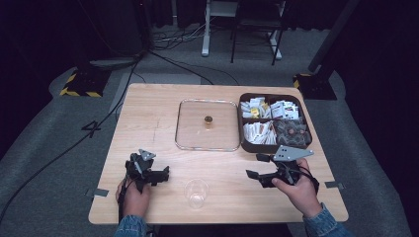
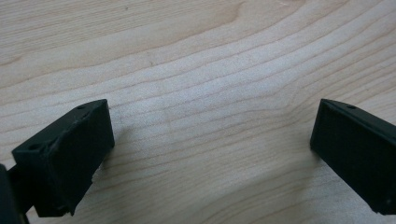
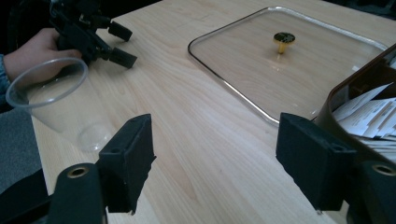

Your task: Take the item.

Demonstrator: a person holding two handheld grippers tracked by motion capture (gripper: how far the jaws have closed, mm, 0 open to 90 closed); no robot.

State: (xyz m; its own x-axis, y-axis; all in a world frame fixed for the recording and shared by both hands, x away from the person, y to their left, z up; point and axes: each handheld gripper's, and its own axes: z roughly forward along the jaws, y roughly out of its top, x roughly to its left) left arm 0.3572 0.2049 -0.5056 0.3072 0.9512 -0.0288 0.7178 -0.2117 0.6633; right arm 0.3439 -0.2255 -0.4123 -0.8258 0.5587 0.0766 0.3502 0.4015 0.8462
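- The right gripper (image 1: 255, 166) hangs over the table's (image 1: 148, 118) front right part, just in front of the brown compartment box (image 1: 245, 143), jaws spread wide with nothing between them.
- The left gripper (image 1: 159, 174) sits near the front left corner, jaws wide too and empty, resting low over bare wood.
- The thing nearest both claws is the clear plastic cup (image 1: 196, 191), upright near the front edge, between the two hands. My guess is that the cup or the sachets in the box are next.
- If it's the cup: come in level from the side, keep the jaws wide until they straddle the wall, then close gently. Thin plastic will buckle or skate away if pinched hard or bumped on the rim.
- The glass lid (image 1: 207, 125) with the gold knob (image 1: 208, 120) lies flat mid-table, touching the box's left side, so swing clear of it.
- The right gripper view shows the cup (image 3: 56, 102) is see-through and empty, with the left gripper (image 3: 116, 44) beyond it.
- The high view gives the layout and the sachets (image 1: 259, 131), which the left gripper view doesn't catch; that one has wood grain between its pads (image 2: 70, 154).
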